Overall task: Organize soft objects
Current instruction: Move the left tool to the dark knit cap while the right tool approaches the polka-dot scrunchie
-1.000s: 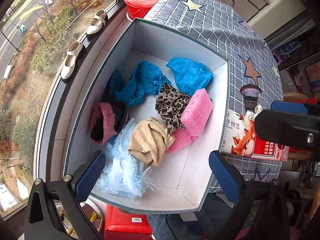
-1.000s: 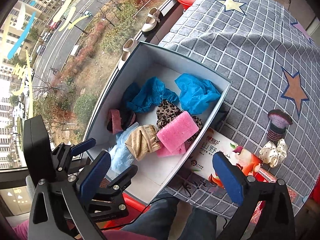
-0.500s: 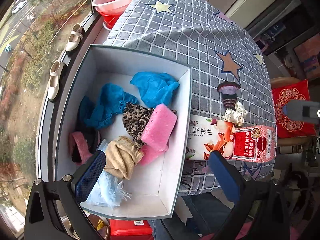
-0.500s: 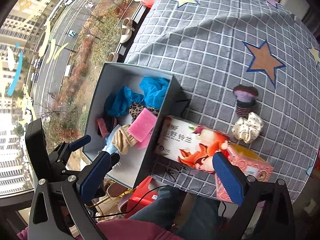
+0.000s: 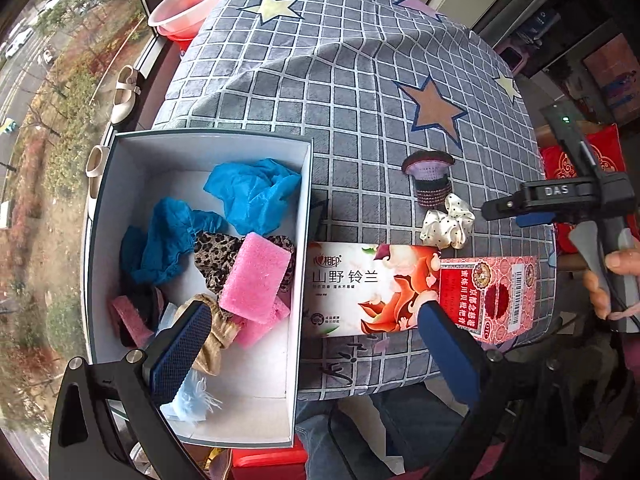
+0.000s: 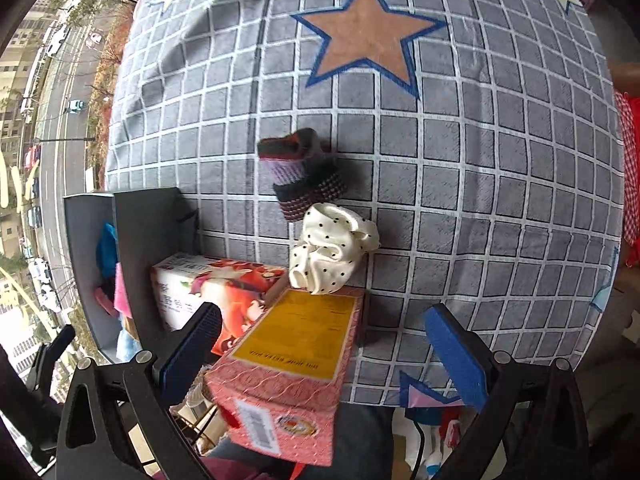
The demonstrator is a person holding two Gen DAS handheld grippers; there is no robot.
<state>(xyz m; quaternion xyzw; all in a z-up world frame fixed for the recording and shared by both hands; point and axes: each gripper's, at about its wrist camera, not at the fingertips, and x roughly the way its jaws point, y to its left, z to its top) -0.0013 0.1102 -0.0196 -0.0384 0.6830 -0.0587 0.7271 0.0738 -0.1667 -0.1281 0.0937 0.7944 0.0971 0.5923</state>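
A white box (image 5: 304,184) at the table's left edge holds soft things: blue cloths (image 5: 252,192), a leopard cloth (image 5: 218,256), pink sponges (image 5: 256,276), a tan cloth (image 5: 218,332). A white dotted scrunchie (image 5: 448,224) (image 6: 332,248) and a purple knitted piece (image 5: 430,176) (image 6: 304,172) lie on the grey checked cloth (image 5: 340,80). My left gripper (image 5: 316,344) is open and empty above the box's near right side. My right gripper (image 6: 320,356) is open and empty, low over the red carton, near the scrunchie.
A tissue box (image 5: 360,288) (image 6: 216,292) and a red carton (image 5: 488,296) (image 6: 292,364) lie beside the white box near the front edge. A pink basin (image 5: 192,4) stands at the far left. Shoes (image 5: 124,96) sit on the window sill.
Both grippers have moved right, away from the box. The right one has come down close over the red carton toward the scrunchie. Both stay open.
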